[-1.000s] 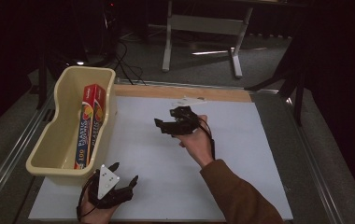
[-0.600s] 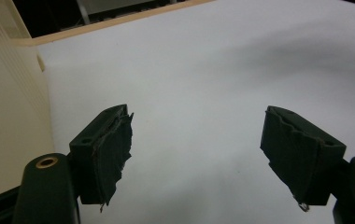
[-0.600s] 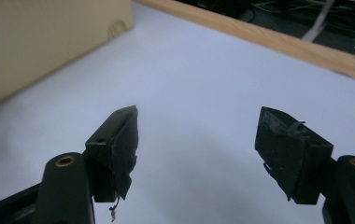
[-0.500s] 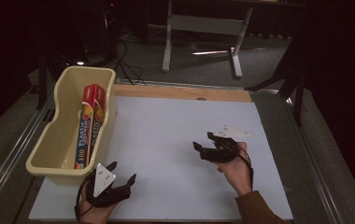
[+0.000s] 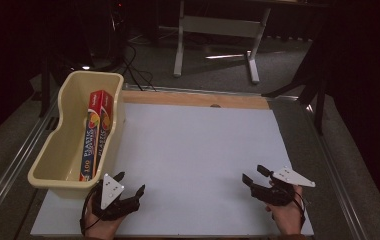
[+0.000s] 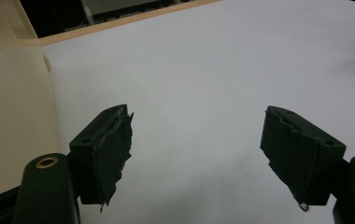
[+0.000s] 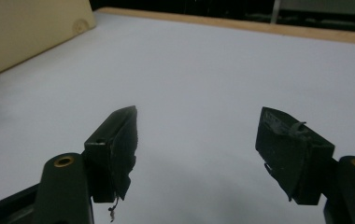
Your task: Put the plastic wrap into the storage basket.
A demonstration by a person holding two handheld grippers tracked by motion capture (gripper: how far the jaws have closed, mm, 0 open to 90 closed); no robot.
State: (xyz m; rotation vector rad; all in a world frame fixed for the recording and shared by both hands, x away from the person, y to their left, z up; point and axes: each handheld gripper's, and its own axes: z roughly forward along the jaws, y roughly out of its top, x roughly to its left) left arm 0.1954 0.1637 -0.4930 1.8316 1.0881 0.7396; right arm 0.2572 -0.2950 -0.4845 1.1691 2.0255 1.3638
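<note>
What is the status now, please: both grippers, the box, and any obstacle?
Left gripper open, empty, near tub. Right gripper open, empty, at near right. Box lies inside tub. White mat between grippers bare.

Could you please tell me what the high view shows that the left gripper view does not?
The high view alone shows the red plastic wrap box lying inside the bin, both hands, the right gripper, and the floor beyond the table. The left gripper view alone shows the torn pads on the left gripper, whose fingers are spread open. Both show the white table surface and the cream bin.
</note>
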